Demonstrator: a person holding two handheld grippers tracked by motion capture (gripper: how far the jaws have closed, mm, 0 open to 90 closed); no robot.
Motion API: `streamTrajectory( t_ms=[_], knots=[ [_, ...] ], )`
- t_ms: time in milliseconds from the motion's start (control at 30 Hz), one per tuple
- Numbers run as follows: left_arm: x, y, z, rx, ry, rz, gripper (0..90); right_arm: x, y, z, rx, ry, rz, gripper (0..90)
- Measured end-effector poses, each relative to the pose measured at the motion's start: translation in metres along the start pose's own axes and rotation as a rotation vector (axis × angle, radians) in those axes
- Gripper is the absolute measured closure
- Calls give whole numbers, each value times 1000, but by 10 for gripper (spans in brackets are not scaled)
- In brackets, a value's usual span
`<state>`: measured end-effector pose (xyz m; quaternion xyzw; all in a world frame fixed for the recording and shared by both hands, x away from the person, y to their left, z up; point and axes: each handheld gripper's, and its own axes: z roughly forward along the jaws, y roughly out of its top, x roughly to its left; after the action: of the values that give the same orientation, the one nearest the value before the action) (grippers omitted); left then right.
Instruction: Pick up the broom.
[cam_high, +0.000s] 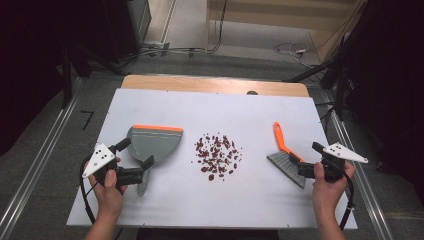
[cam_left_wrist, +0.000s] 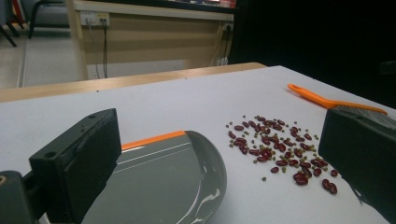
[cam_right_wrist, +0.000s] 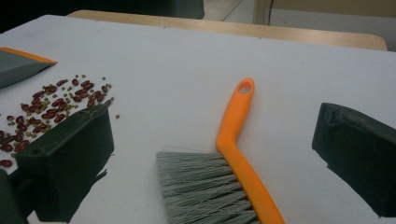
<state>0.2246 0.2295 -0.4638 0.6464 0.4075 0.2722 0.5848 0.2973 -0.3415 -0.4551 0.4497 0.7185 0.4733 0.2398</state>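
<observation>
nothing is swept yet: the beans (cam_high: 217, 156) lie loose on the worktop (cam_high: 240, 112), left gripper (cam_high: 140, 162) gaping over the dustpan (cam_high: 155, 141), right gripper (cam_high: 300, 161) gaping around the untouched brush (cam_high: 286, 152).

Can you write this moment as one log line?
left hand-held gripper: open over dustpan | right hand-held gripper: open over brush | beans: unswept

Bare surface (cam_high: 240, 107) behind and in front of the beans (cam_high: 217, 155), dustpan (cam_high: 155, 142) blocking the left, brush (cam_high: 286, 156) blocking the right, narrow gaps between.
</observation>
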Motion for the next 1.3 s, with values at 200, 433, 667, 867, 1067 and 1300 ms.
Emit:
streamTrajectory(
  t_ms=[200,433,667,867,1067,1300],
  knots=[
    [-4,1,2,4,-4,6,0,7,11,-1,8,-2,-14,0],
    [-6,1,4,5,-12,6,0,12,37,8,45,-2,-34,0],
    [-7,2,5,12,-17,11,0,2,55,28,88,-19,9,0],
    [-8,1,8,22,-26,13,0,-10,58,58,243,-37,45,79],
    [-7,0,9,33,-33,14,0,-16,47,82,401,-101,98,347],
    [-9,-1,10,42,-34,19,0,-13,33,94,491,-93,55,548]
  ],
)
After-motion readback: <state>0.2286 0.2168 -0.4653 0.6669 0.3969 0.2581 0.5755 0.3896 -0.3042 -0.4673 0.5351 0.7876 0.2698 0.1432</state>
